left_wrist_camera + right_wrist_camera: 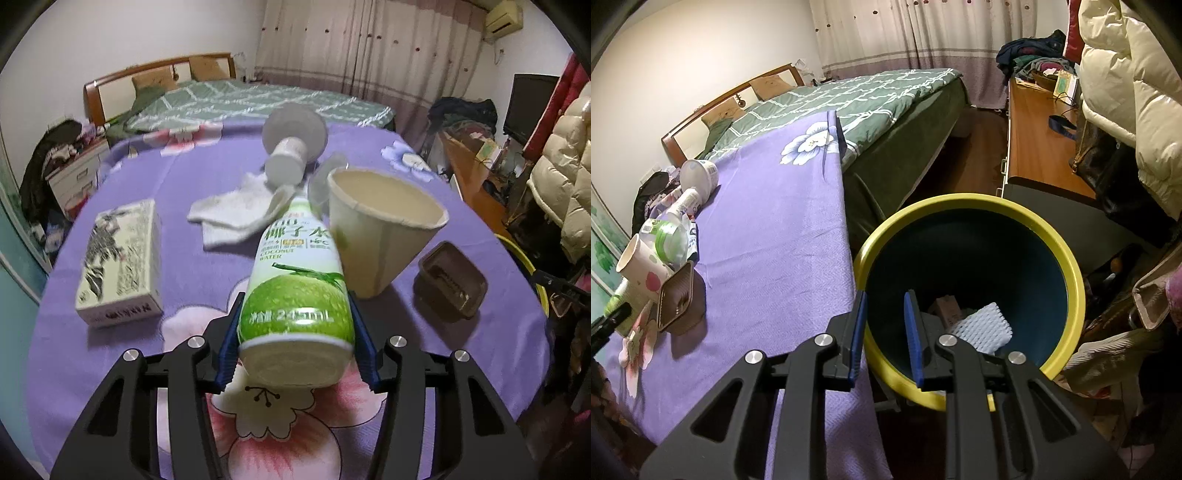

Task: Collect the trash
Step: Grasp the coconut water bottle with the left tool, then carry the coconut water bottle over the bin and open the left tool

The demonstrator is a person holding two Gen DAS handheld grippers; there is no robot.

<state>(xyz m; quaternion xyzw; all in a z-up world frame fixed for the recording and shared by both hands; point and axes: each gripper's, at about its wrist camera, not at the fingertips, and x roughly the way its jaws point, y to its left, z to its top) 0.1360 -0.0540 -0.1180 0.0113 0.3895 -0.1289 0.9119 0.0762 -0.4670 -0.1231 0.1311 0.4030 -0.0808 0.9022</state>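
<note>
the left gripper (295, 332) has its fingers (231, 343) clamped on the lower body of a bottle (295, 291), blue pads pressed to both sides of the green label, the bottle lying with its neck pointing away over the purple tabletop (184, 266). the right gripper (884, 332) hangs over the bin (1067, 258) beside the tabletop, its fingers (857, 332) a little apart with nothing between them. just right of the bottle a paper cup (380, 229) lies tilted, touching or nearly touching it; which, i cannot tell. further right sits a brown tray (450, 280). beyond the bottle's neck lie a crumpled tissue (236, 214) and a white tub (291, 144) on its side, and to the left a box (122, 258) lies apart from the rest. in the bin there is already some trash: a pale foam net (982, 328) and what looks like a small carton (945, 306). so the job seems started but far from done: the bottle is gripped but not yet carried to the bin, and the cup, tray, tissue, tub and box all wait on the tabletop. lifting the bottle may nudge the cup beside it.
</note>
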